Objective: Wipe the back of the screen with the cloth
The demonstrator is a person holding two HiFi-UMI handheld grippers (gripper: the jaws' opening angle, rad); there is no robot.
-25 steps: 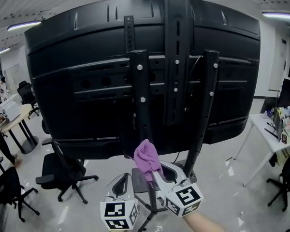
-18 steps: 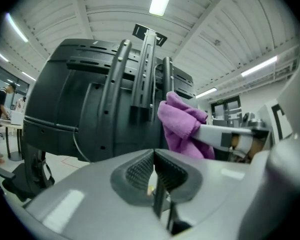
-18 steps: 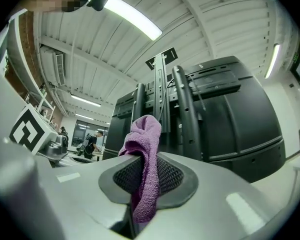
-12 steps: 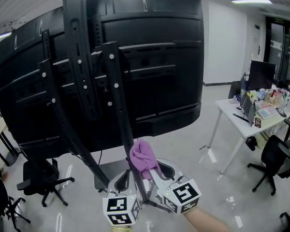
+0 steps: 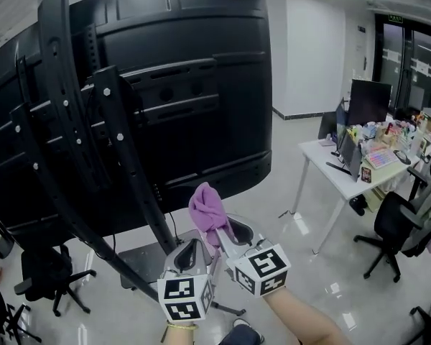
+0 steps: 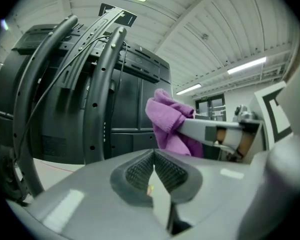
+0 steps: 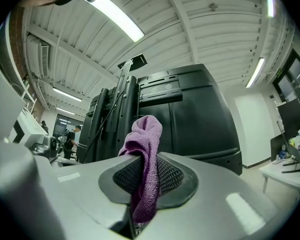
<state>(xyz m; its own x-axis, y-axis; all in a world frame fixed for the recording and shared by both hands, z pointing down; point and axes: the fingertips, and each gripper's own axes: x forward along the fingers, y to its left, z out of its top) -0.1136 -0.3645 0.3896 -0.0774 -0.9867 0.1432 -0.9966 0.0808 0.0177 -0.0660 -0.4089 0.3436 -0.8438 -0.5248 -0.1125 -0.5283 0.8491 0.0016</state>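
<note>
the cloth [image 7: 145, 149] is soft purple fabric with a fine nap, bunched into a rounded knob that sticks out past the tips of the right gripper [image 7: 146, 176]. that gripper's jaws are clamped on it between dark, cross-hatched rubber pads [image 7: 172, 176], and a tail of the cloth hangs back down the slot. the left gripper [image 6: 154, 168], of smooth grey plastic, sits just beside it, its meshed pads pressed together at the tips with nothing between them. ahead stands the screen [image 5: 201, 85], its back a matte black shell of stepped panels, carried on black tubular stand bars [image 5: 122, 171] dotted with bolts. the cloth is held before the screen's lower edge, apparently clear of it, to the right of the bars.
</note>
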